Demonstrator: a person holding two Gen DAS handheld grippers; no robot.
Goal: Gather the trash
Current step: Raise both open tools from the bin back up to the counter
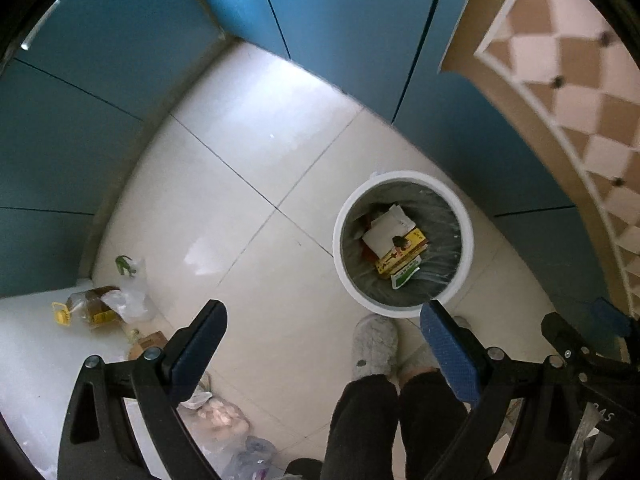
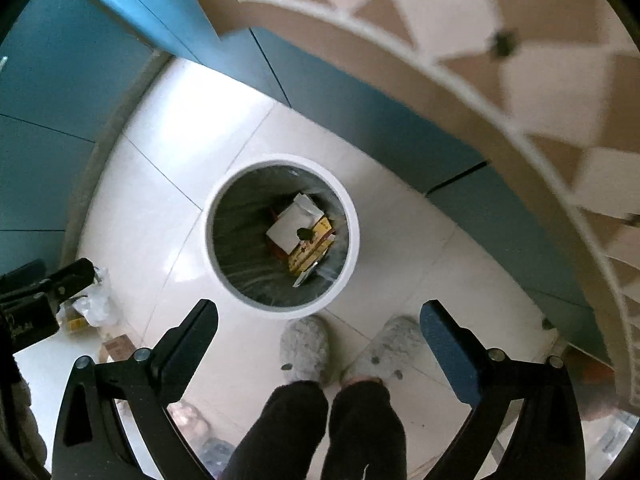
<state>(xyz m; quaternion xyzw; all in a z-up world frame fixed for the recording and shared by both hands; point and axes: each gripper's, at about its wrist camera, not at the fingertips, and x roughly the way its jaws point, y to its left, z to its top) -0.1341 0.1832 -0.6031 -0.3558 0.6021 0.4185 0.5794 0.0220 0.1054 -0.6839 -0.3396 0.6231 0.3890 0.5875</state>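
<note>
A white round trash bin [image 1: 464, 236] with a dark liner stands on the tiled floor; it also shows in the right wrist view [image 2: 352, 236]. Inside lie a white paper [image 1: 384, 228], a yellow box [image 1: 404, 256] and a green-white packet [image 1: 406, 276]. My left gripper [image 1: 324, 320] is open and empty, high above the floor, left of and nearer than the bin. My right gripper [image 2: 320, 316] is open and empty, high above the bin's near rim. Loose trash lies on the floor at the left: a clear plastic bag [image 1: 128, 296] and an oil bottle [image 1: 90, 306].
Teal cabinet fronts [image 1: 340, 20] run behind the bin. A tiled counter edge [image 1: 568, 92] overhangs on the right. The person's legs and grey slippers [image 1: 374, 344] stand just before the bin. More bags [image 1: 224, 416] and a small carton [image 1: 148, 342] lie at lower left.
</note>
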